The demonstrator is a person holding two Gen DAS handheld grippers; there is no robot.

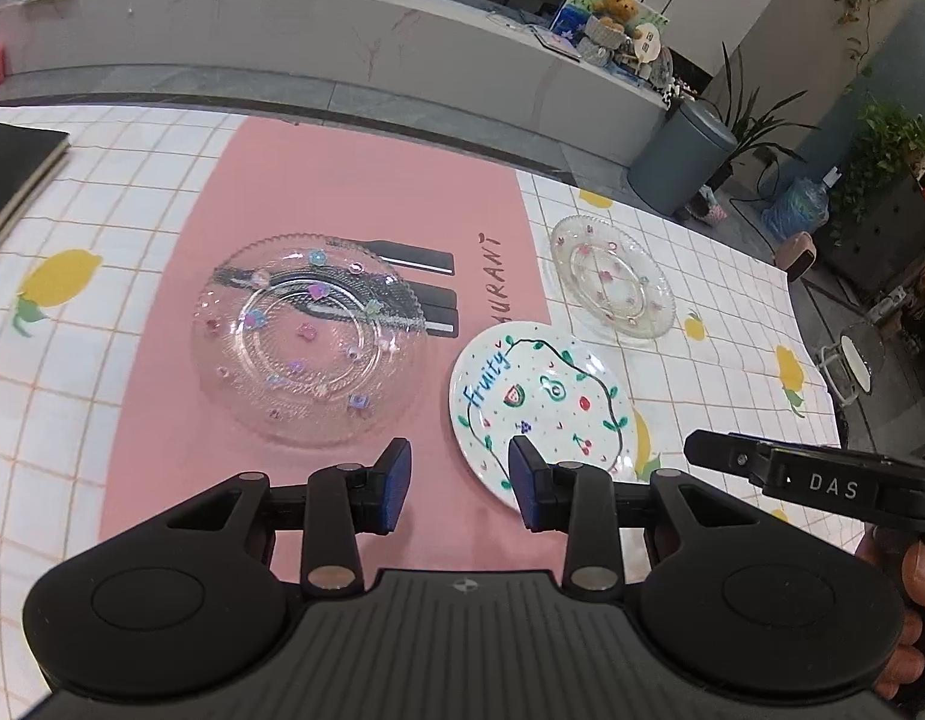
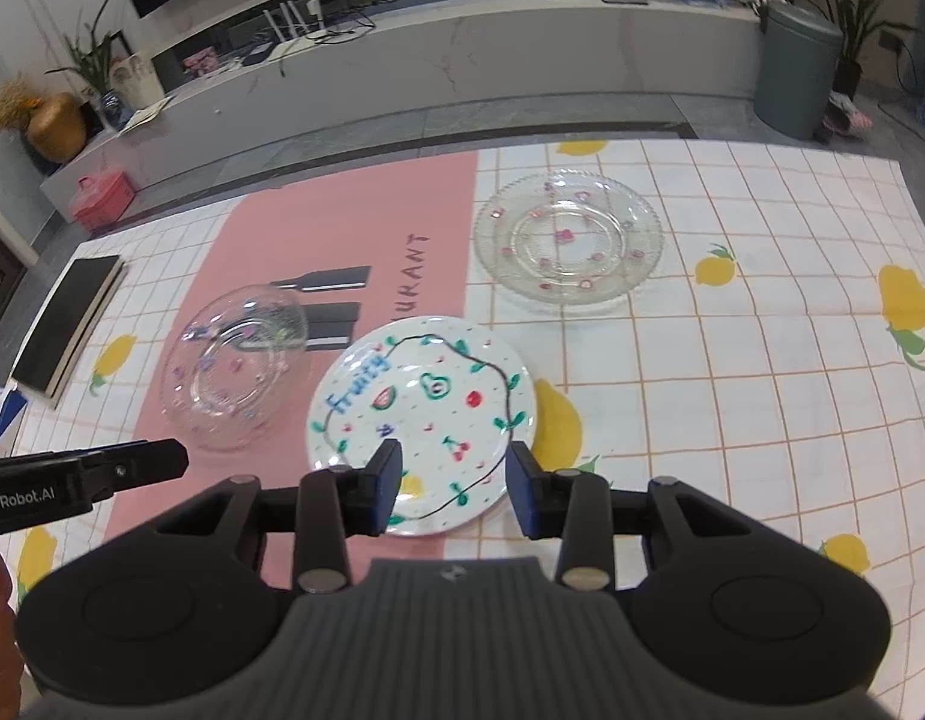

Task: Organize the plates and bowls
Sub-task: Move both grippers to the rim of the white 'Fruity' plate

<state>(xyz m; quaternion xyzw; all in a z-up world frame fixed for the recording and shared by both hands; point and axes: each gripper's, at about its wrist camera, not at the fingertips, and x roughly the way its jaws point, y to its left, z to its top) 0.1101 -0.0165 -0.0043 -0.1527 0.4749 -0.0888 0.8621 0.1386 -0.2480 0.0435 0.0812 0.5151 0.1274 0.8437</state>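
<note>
Both grippers are parted and empty: the right gripper (image 2: 453,480) hovers over the near rim of the white "Fruity" plate (image 2: 423,420); the left gripper (image 1: 460,483) hangs beside it. Farther away lie two glass plates (image 1: 309,339) (image 2: 567,240). Risk: a shallow rim grip could slip, chipping neighbouring glass.

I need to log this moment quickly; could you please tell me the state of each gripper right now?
Left gripper: jaws open, holding nothing.
Right gripper: jaws open above the white fruit plate, holding nothing.
</note>
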